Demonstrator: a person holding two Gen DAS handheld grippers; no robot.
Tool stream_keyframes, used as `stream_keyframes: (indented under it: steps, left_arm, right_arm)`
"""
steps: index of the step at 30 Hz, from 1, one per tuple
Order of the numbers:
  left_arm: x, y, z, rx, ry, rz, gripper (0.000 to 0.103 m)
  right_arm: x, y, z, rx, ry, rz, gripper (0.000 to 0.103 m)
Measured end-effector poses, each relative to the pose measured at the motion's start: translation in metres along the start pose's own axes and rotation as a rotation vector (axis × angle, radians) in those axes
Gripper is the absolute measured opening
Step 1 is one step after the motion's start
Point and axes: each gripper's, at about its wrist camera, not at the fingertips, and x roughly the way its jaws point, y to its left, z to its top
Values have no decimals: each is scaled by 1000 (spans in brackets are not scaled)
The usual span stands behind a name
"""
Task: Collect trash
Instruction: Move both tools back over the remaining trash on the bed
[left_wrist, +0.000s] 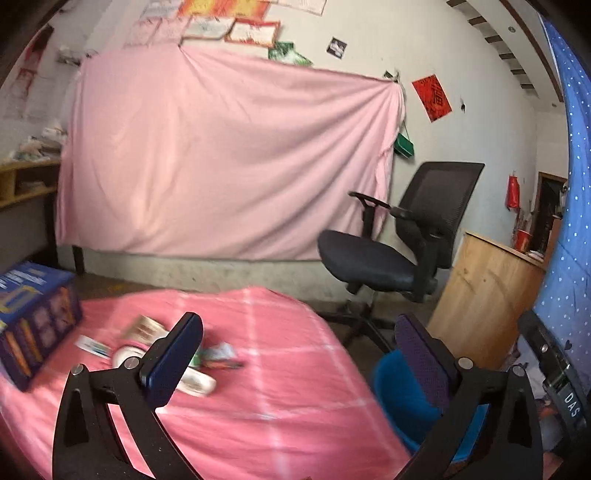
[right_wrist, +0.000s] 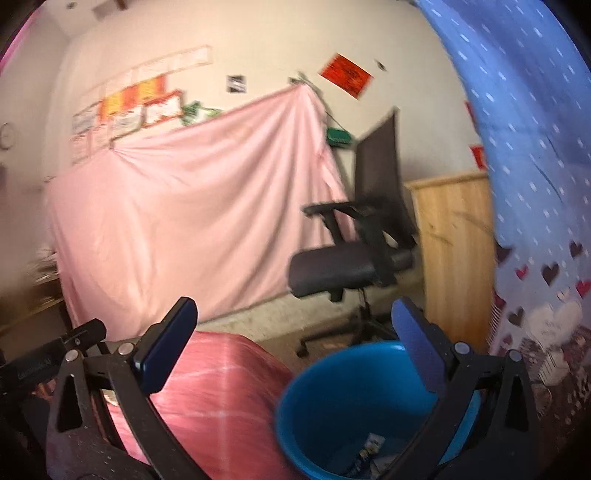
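My left gripper (left_wrist: 299, 338) stands wide open and empty above a table with a pink checked cloth (left_wrist: 288, 369). Scraps of trash (left_wrist: 218, 356) lie blurred on the cloth behind its left finger: a crumpled wrapper, a small carton (left_wrist: 142, 328) and a white lid or cup (left_wrist: 195, 384). A blue bin (left_wrist: 406, 398) stands on the floor off the table's right edge, partly behind the right finger. In the right wrist view my right gripper (right_wrist: 295, 334) is wide open and empty over the blue bin (right_wrist: 354, 406), which holds some wrappers (right_wrist: 369, 448) at the bottom. The other gripper's black body (right_wrist: 44, 358) shows at far left.
A blue printed box (left_wrist: 33, 325) sits on the table's left side. A black office chair (left_wrist: 402, 240) stands beyond the table, a wooden cabinet (left_wrist: 484, 295) to its right. A pink sheet (left_wrist: 221, 158) hangs on the wall. A blue dotted curtain (right_wrist: 524, 147) hangs close at right.
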Motion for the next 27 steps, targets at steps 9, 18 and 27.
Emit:
stream_keyframes:
  steps: [9,18,27]
  left_arm:
    - [-51,58,-5,11,-108,150,102]
    - [-78,114,-27,52,-138,275,102]
    - [-47,150,-54,54,8,266,102]
  right_arm:
    - [-5,71,-2,-96,-62,145,103]
    - [7,128,-24,-190,-26,266,103]
    - [52,166,-54,-247,206,349,103]
